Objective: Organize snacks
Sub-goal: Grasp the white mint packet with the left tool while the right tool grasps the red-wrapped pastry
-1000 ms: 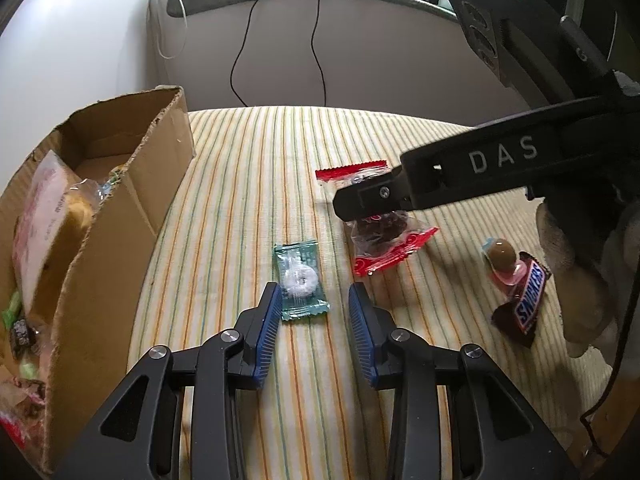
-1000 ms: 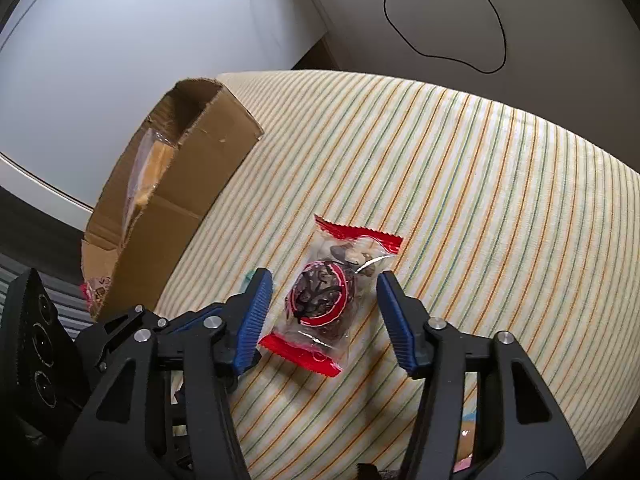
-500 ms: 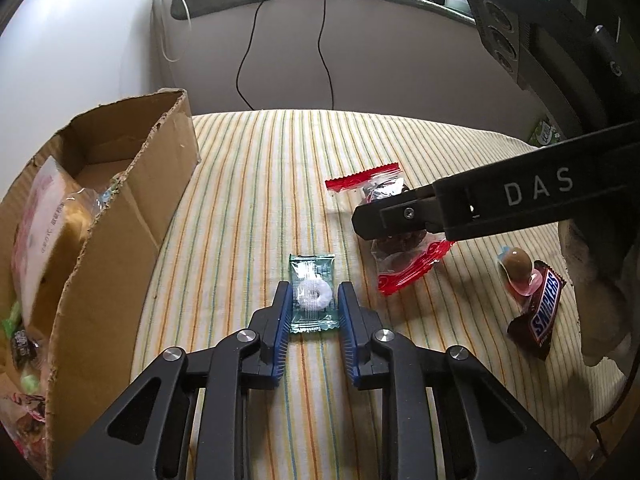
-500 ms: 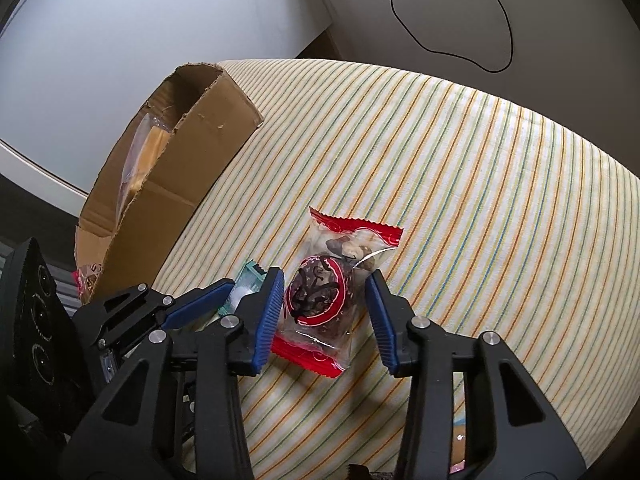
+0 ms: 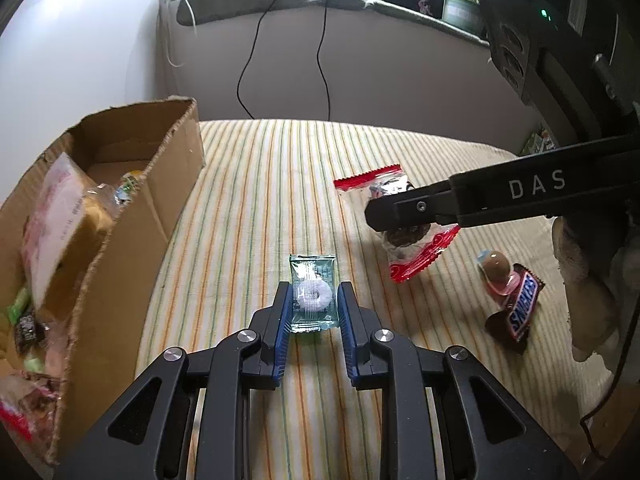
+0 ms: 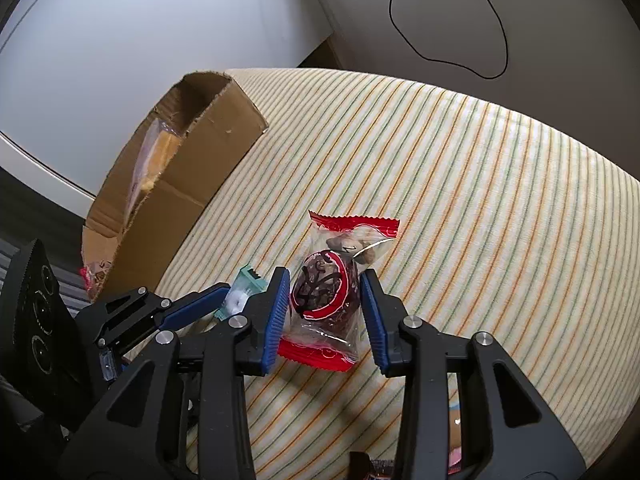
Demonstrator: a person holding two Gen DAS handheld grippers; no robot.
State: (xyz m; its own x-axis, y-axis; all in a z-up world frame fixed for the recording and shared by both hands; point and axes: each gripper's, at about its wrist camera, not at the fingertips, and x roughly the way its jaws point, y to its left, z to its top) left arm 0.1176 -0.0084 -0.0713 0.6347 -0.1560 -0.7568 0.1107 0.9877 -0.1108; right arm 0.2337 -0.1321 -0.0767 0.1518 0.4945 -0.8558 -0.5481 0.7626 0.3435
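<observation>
left wrist view: small teal-wrapped white ring mint (image 5: 312, 295) lies flat on the striped tablecloth (image 5: 256, 200), pinched at its sides by the left gripper (image 5: 312, 312)'s blue pads. right wrist view: clear red-edged packet of dark dried fruit (image 6: 334, 292) sits between the right gripper (image 6: 325, 304)'s pads, pressed against both sides. brown open cardboard box (image 5: 132, 216) of snacks stands left; brown snickers bar (image 5: 518, 312) and a pink-wrapped chocolate ball (image 5: 496, 270) lie right.
</observation>
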